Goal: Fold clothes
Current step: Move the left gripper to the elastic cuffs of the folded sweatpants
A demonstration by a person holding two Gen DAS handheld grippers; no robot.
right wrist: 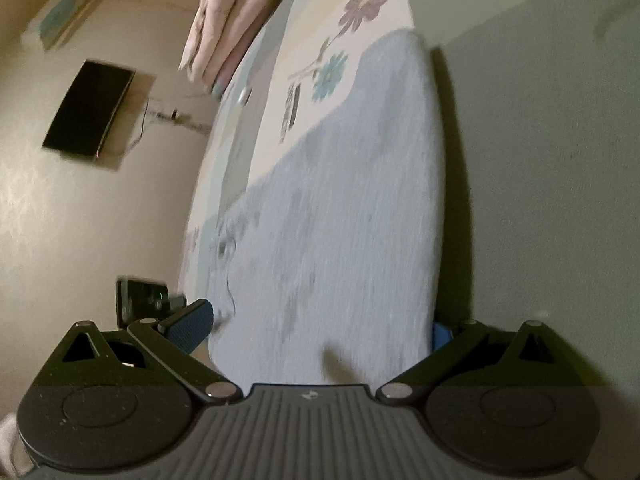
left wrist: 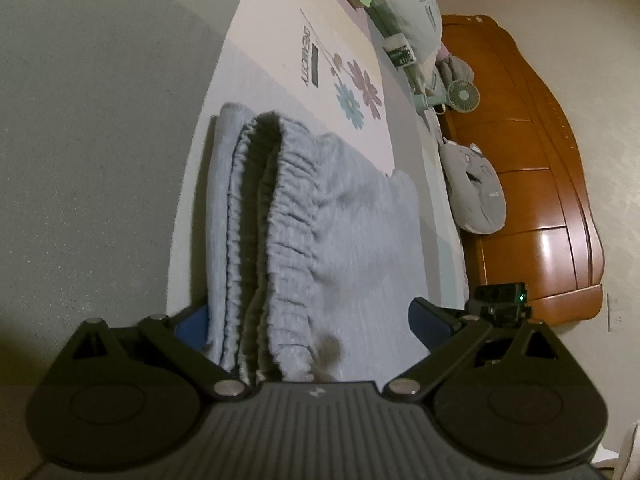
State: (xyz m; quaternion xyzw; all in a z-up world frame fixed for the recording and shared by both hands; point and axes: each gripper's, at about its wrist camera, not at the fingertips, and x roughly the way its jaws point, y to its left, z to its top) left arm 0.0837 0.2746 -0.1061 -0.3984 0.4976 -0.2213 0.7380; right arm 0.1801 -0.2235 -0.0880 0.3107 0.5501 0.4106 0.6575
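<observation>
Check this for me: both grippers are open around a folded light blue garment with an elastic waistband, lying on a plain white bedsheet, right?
Not plain: the bedsheet carries printed purple and blue flowers and lettering, clear in the left wrist view. The rest holds: the left gripper and right gripper are open around the folded light blue garment with its elastic waistband.

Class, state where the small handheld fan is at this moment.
In the left wrist view, the teal handheld fan lies at the far right edge of the bed, against the wooden headboard, just beyond the grey plush toy.
</observation>
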